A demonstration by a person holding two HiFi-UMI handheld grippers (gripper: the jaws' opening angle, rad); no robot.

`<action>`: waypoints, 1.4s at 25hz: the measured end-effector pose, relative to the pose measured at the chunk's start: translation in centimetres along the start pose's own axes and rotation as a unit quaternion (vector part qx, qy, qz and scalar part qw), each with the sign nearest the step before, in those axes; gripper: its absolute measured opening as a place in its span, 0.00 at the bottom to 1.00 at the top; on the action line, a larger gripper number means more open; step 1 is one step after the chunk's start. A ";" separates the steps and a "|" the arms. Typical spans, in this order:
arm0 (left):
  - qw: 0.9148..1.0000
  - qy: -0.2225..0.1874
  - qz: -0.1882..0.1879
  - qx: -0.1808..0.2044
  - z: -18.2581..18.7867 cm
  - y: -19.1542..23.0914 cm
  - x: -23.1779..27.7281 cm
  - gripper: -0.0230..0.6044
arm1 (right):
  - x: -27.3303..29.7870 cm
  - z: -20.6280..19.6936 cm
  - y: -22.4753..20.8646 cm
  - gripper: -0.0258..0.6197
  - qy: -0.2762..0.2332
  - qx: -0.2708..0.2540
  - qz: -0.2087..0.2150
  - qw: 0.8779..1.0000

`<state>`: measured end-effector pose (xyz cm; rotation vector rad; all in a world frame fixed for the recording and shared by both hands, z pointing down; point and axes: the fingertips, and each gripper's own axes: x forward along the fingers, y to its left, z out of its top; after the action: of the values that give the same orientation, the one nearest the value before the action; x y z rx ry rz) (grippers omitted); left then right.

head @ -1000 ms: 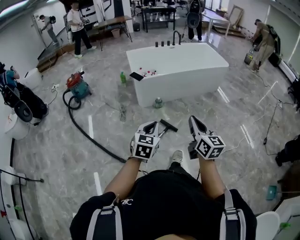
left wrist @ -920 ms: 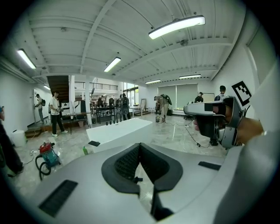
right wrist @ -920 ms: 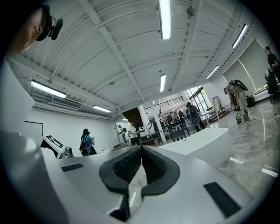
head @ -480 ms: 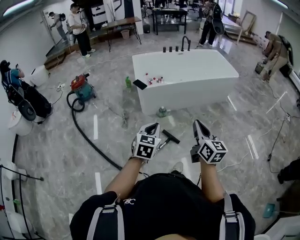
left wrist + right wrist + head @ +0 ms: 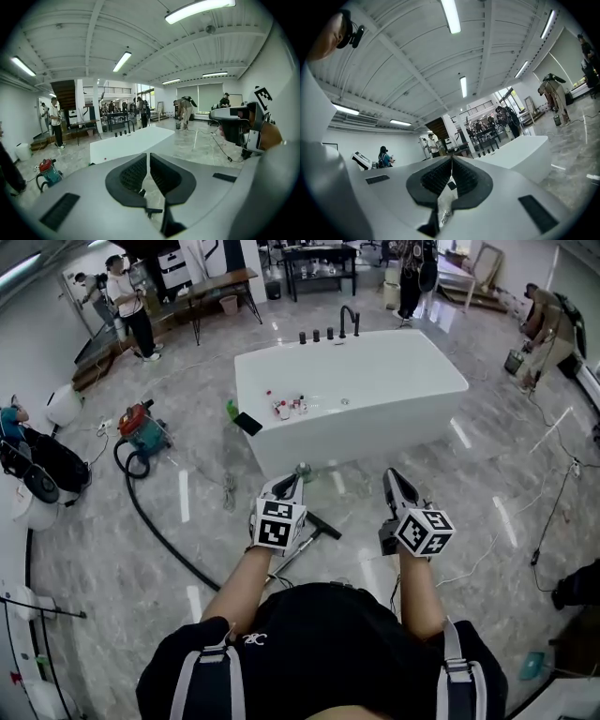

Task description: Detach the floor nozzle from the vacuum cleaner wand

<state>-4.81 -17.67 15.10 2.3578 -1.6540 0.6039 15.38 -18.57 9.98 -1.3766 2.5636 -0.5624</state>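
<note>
The black floor nozzle lies on the marble floor, joined to a thin grey wand that runs back toward my feet. My left gripper hovers above the floor just left of the nozzle, its jaws shut and empty. My right gripper is held further right, also shut with nothing in it. In the left gripper view the closed pads meet, and a dark piece of the nozzle shows below them. The right gripper view shows its pads pressed together.
A white bathtub stands just ahead, with a black phone and small bottles on its rim. A red and teal vacuum body sits at the left, and its black hose curves across the floor. People stand at the back.
Both grippers have moved forward toward the bathtub, and the tub now looks closer. The nozzle now lies close beside the left gripper. Both jaws stayed shut.
</note>
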 end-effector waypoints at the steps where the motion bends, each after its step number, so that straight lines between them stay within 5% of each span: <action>1: 1.000 0.006 0.001 -0.004 0.0 -0.2 1.1 0.05 | 0.3 0.2 -1.1 0.07 0.004 0.003 -0.002 1.000; 10: 0.996 0.082 -0.032 -0.023 -3.4 -3.1 9.1 0.06 | 5.2 -1.1 -9.0 0.07 0.056 0.020 -0.012 0.998; 13: 0.992 0.112 -0.055 -0.025 -6.7 -3.6 12.3 0.06 | 7.6 -3.0 -11.5 0.07 0.070 0.028 -0.021 0.997; 19: 0.973 0.208 -0.098 -0.031 -17.0 -5.2 15.2 0.27 | 7.0 -9.5 -13.5 0.07 0.130 0.058 -0.047 0.989; 22: 0.967 0.237 -0.092 -0.005 -23.1 -4.2 18.4 0.28 | 8.8 -15.1 -13.7 0.07 0.163 0.073 -0.040 0.983; 26: 0.960 0.264 -0.090 -0.018 -33.1 -3.3 24.3 0.32 | 12.7 -24.1 -13.9 0.07 0.187 0.066 -0.017 0.980; 30: 0.950 0.303 -0.073 -0.003 -45.6 -1.7 31.7 0.40 | 15.1 -35.3 -16.8 0.07 0.222 0.122 -0.029 0.967; 35: 0.915 0.401 -0.024 -0.028 -63.7 0.4 35.7 0.48 | 14.4 -47.9 -19.9 0.07 0.280 0.139 -0.043 0.949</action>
<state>-8.48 -23.62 87.79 1.7123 -1.1930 1.2690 6.81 -28.83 62.13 -1.3812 2.6759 -1.4526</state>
